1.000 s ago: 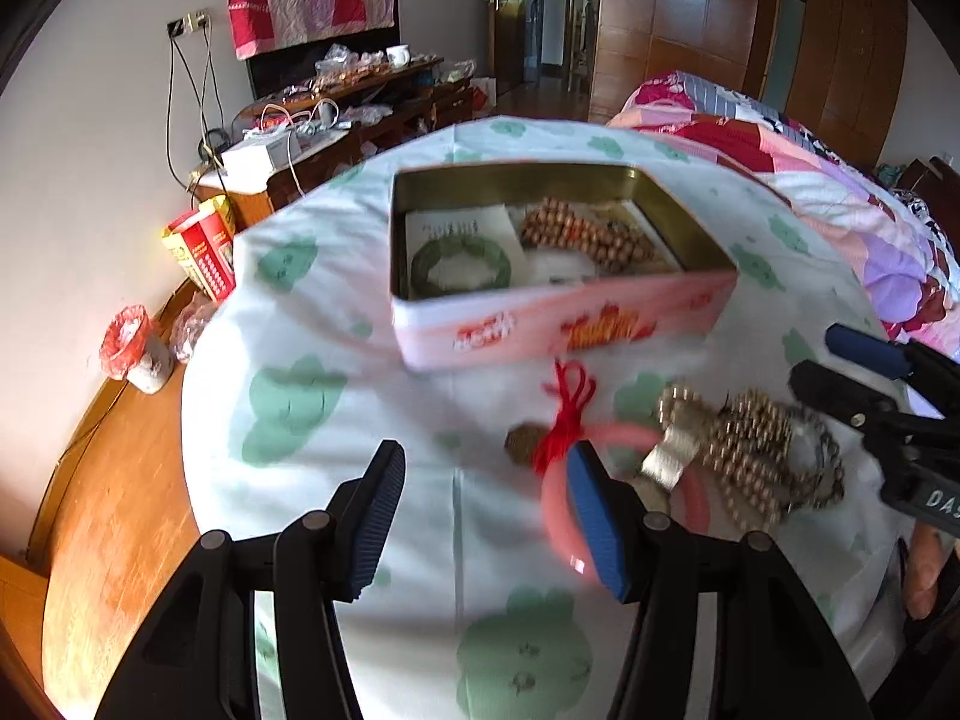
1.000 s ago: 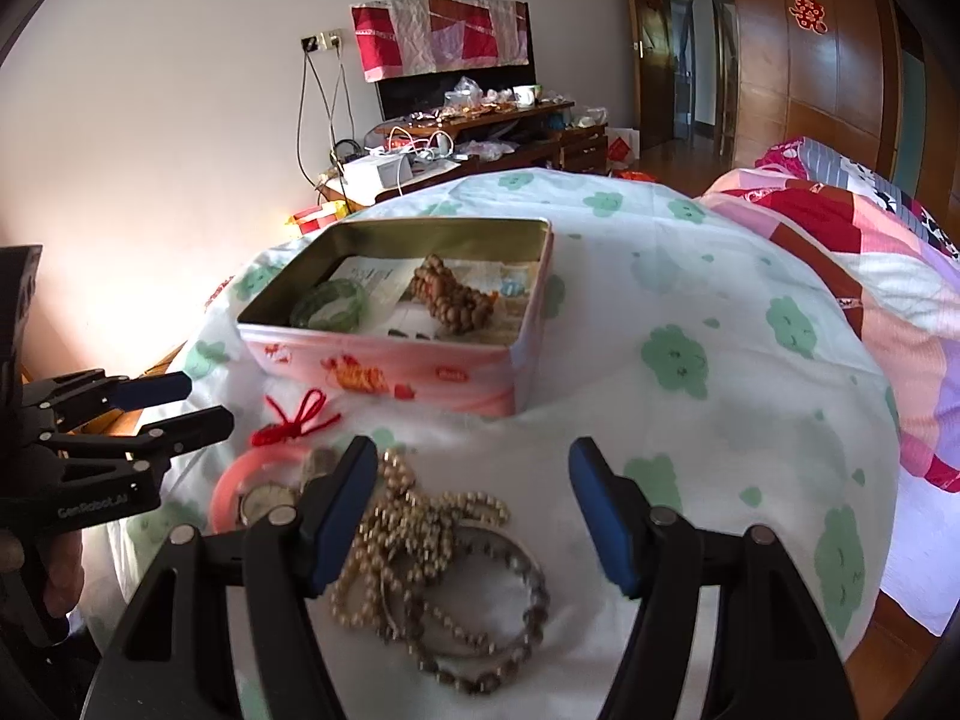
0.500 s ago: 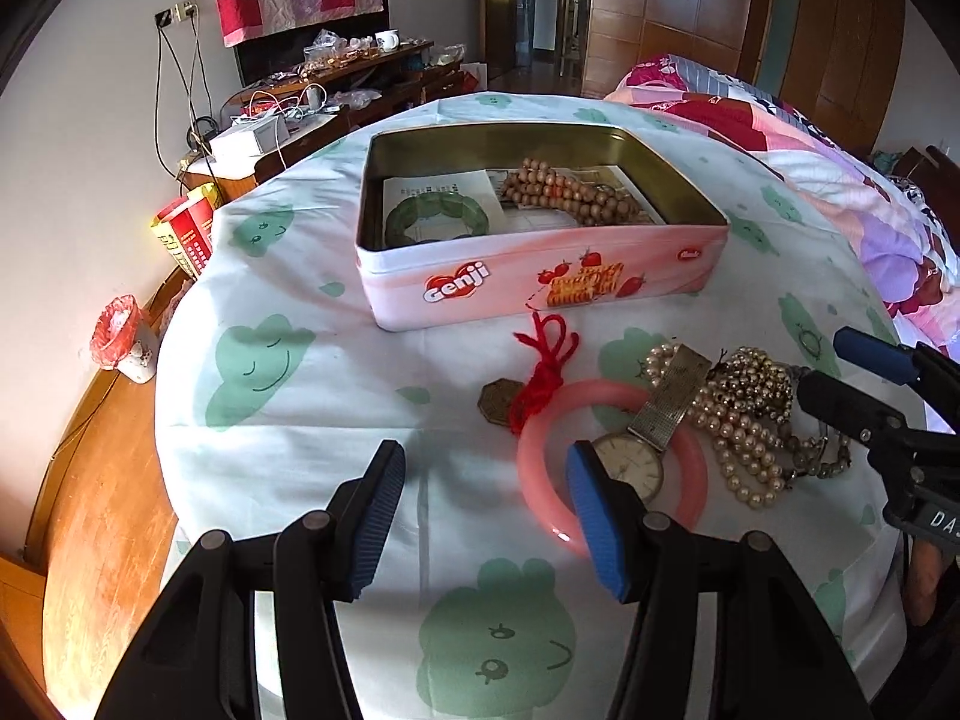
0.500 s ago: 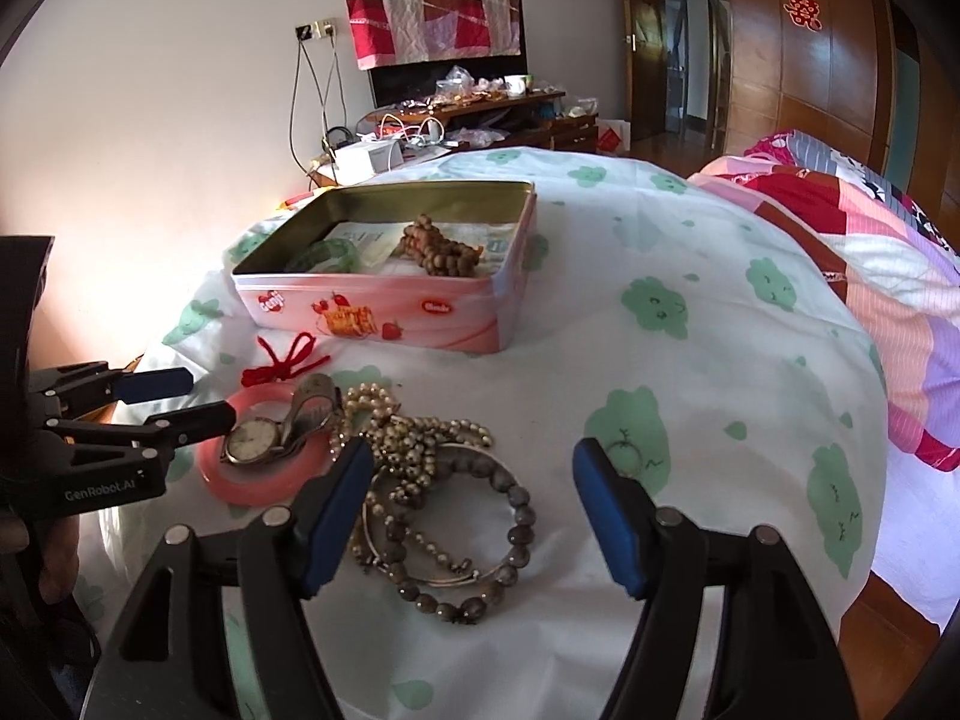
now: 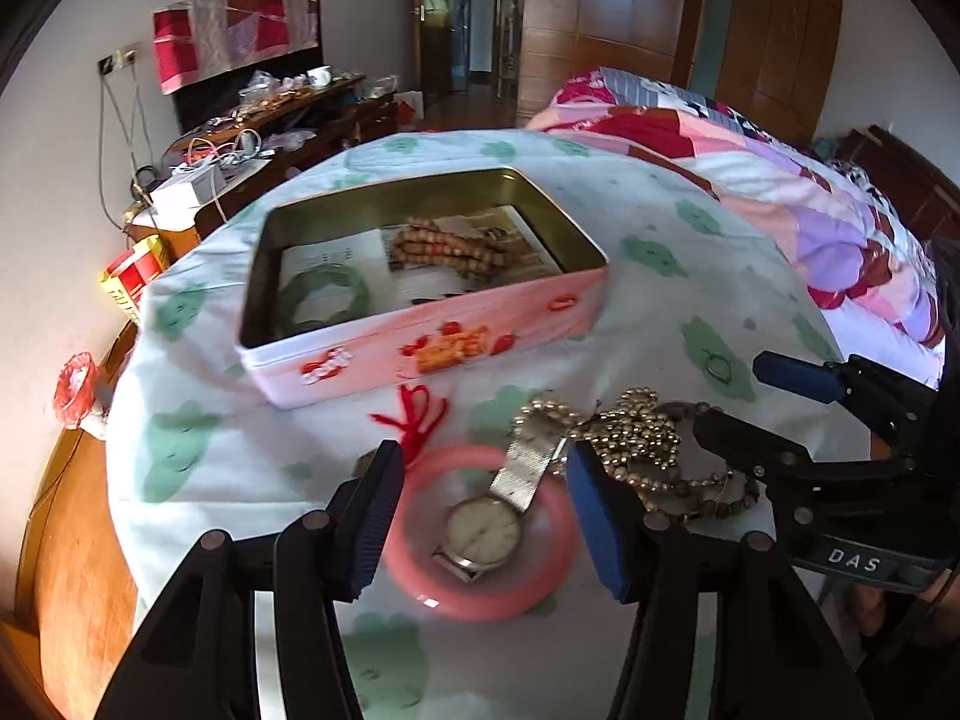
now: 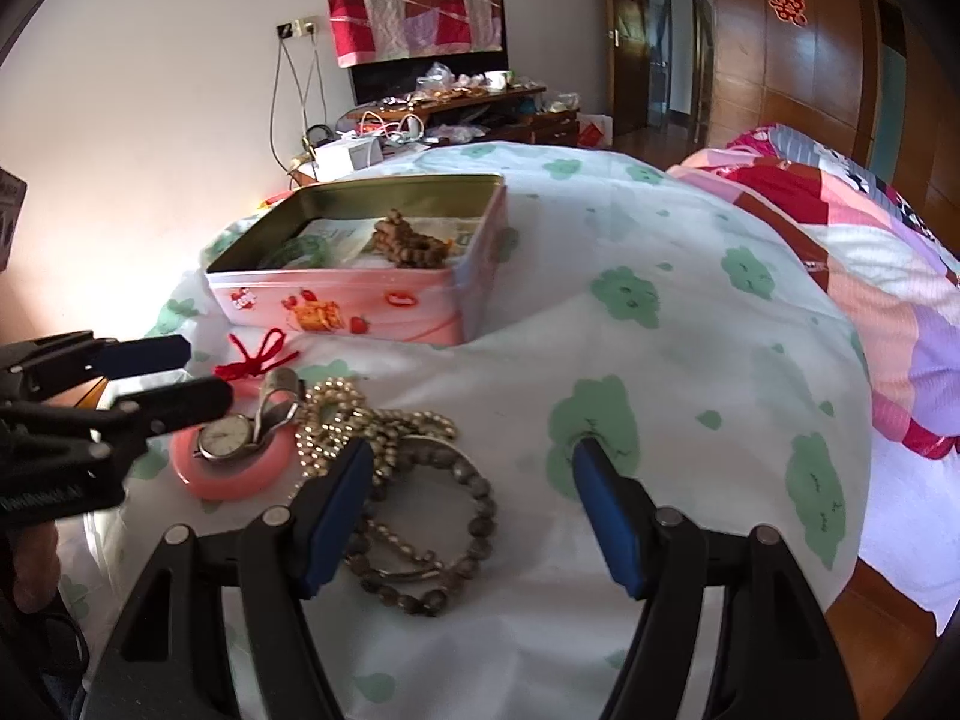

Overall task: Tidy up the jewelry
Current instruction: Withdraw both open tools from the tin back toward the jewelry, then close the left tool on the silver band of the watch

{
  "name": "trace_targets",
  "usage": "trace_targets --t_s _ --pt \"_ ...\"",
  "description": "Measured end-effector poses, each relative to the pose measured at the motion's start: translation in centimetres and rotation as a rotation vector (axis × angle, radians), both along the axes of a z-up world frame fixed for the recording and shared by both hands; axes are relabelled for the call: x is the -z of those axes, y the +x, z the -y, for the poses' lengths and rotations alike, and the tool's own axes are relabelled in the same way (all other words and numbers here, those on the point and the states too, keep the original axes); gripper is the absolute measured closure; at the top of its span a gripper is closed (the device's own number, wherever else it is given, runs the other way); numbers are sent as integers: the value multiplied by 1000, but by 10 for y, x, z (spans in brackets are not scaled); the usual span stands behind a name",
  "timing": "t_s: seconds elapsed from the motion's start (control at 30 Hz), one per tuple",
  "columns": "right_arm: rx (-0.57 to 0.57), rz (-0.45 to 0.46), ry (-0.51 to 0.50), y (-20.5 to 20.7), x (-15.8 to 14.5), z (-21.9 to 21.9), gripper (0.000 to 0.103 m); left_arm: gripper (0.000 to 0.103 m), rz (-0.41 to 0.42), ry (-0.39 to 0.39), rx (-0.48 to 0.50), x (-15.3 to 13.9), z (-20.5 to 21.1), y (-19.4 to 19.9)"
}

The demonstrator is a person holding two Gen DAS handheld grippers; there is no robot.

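Note:
A pink tin box stands open on the table, with a green bangle and brown beads inside. In front of it lie a pink bangle, a silver wristwatch across it, a red knotted cord, pearl strands and a dark bead bracelet. My left gripper is open, its jaws either side of the watch and pink bangle. My right gripper is open over the dark bracelet.
The round table has a white cloth with green prints. A bed with a patchwork quilt lies to the right. A cluttered wooden cabinet stands behind, with a red-yellow box on the floor at left.
My left gripper has shifted right, so the watch and pink bangle now lie between its jaws. My right gripper has edged forward slightly. Both stay open.

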State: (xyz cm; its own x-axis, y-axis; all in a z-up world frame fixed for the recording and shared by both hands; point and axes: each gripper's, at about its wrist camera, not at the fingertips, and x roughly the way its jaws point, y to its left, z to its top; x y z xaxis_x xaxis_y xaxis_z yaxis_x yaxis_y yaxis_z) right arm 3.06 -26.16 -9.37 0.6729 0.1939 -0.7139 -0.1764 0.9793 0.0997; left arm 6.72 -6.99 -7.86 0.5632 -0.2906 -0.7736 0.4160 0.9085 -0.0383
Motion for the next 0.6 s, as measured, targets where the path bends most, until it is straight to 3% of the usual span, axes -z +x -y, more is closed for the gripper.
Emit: trace_targets --t_s 0.3,0.37,0.4,0.6 --pt "33 -19 -6 -3 10 13 31 46 -18 23 26 15 16 11" --pt "47 -9 -9 -3 9 15 31 66 -24 14 31 18 16 12" --pt "56 -3 -7 -3 8 17 31 85 -42 -1 42 19 15 12" --pt "74 6 35 -1 4 21 31 88 -27 -54 17 12 1 9"
